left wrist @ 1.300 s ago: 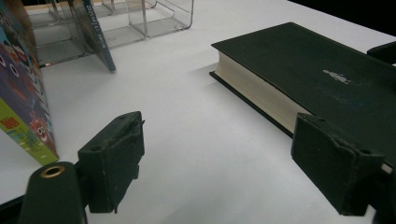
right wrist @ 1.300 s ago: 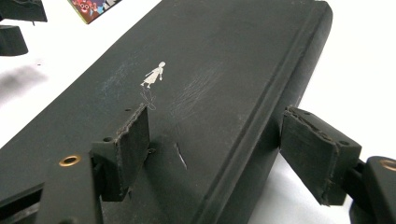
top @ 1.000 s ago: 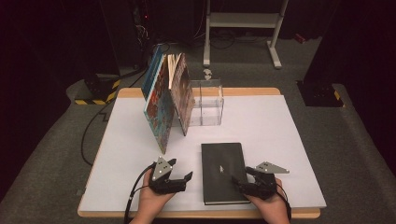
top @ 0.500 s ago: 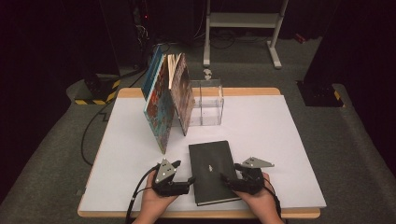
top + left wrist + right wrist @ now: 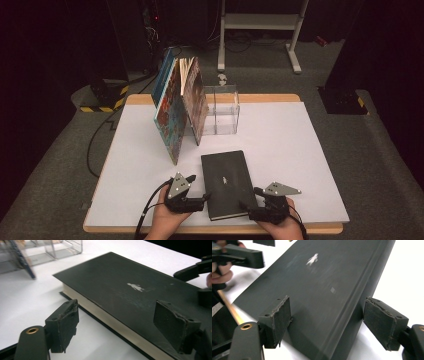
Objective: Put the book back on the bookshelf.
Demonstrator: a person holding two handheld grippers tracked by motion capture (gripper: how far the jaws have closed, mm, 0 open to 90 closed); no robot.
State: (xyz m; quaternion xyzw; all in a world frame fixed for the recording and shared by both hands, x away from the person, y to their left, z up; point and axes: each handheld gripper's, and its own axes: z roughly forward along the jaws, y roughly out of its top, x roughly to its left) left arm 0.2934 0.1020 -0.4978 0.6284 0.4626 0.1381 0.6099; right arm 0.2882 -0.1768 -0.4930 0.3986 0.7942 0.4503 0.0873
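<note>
Black hardcover book, matte cover with a small pale figure emblem near its middle, cream page block showing along one long edge in the left gripper view. It lies flat on the white surface, near the front edge, between the two grippers. Long axis runs from the person's side toward the far side, tilted slightly so the far end leans left in the high view.

Left gripper: at the near left corner of the book, jaws spread; in its own view one pad sits beside the page edge and the other over the cover, neither pressing. Right gripper: at the near right corner, jaws apart and astride the spine side, pads clear of the book; these jaws have just been opening, with the book between them.

Change from a second ago: the book has slid leftward and turned slightly, and both hands sit closer together at its near end.

Other items, far left of the surface: picture books standing on edge, fanned, glossy coloured covers; clear plastic holder, box-shaped, touching them on the right.
</note>
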